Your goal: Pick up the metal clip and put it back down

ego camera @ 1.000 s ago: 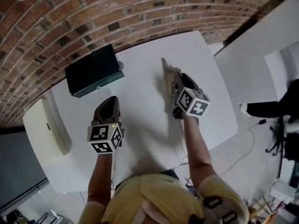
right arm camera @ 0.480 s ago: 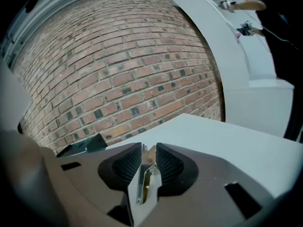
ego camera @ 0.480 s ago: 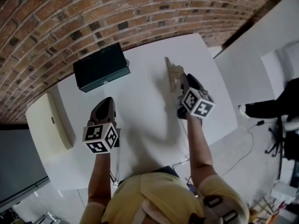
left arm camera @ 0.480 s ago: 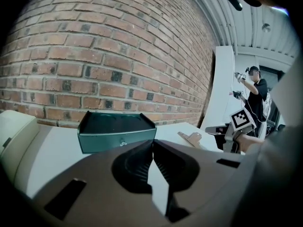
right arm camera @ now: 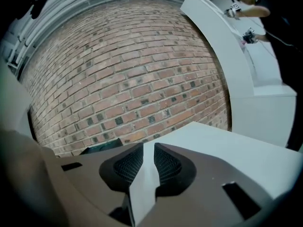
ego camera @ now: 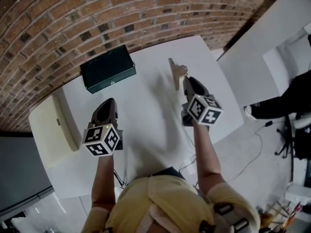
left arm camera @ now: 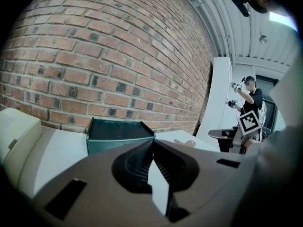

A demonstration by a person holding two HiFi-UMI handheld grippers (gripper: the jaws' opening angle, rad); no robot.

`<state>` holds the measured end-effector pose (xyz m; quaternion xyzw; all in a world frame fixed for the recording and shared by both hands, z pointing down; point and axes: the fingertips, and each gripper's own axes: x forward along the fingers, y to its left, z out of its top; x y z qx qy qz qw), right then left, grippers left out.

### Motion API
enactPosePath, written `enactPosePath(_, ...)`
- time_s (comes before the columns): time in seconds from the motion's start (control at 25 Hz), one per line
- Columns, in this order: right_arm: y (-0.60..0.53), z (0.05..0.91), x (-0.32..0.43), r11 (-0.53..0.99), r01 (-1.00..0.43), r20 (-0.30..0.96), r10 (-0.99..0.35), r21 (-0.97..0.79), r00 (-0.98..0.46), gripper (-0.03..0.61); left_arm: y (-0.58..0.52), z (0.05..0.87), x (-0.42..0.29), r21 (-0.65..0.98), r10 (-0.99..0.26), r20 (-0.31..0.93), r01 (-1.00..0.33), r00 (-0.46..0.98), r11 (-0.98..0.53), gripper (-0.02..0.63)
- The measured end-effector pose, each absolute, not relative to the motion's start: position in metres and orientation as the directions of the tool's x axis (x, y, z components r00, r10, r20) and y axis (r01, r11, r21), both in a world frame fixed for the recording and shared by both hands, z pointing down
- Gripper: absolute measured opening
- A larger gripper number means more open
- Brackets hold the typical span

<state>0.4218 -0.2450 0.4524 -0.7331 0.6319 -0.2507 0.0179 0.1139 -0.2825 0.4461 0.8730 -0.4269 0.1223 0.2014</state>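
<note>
Fingers: left gripper (left arm camera: 151, 145) closed, empty; right gripper (right arm camera: 148, 148) slightly apart, empty; metal clip (ego camera: 176, 72) lies free near desk (ego camera: 146, 110) far edge, lift seemingly pending.

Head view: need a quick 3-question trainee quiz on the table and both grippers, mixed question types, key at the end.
1. Which gripper is nearer the clip?
2. True or false: the left gripper holds the clip.
3. What stands at the back of the table, by the brick wall? A) dark green box B) red mug C) laptop

Key
1. The right gripper. The clip sits on the table beside its tip, not between its jaws.
2. False. Its jaws are together with nothing between them.
3. A.
</note>
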Motion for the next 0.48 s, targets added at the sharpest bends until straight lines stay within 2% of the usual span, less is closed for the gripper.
enactPosePath(0.48, -0.211, 0.406, 0.37, -0.143, -0.943, 0.286, -0.957, -0.302, 0.053, 0.026, -0.256, 0.418, 0.087, 0.245, -0.705, 0.328, -0.777, 0.629, -0.579, 0.003)
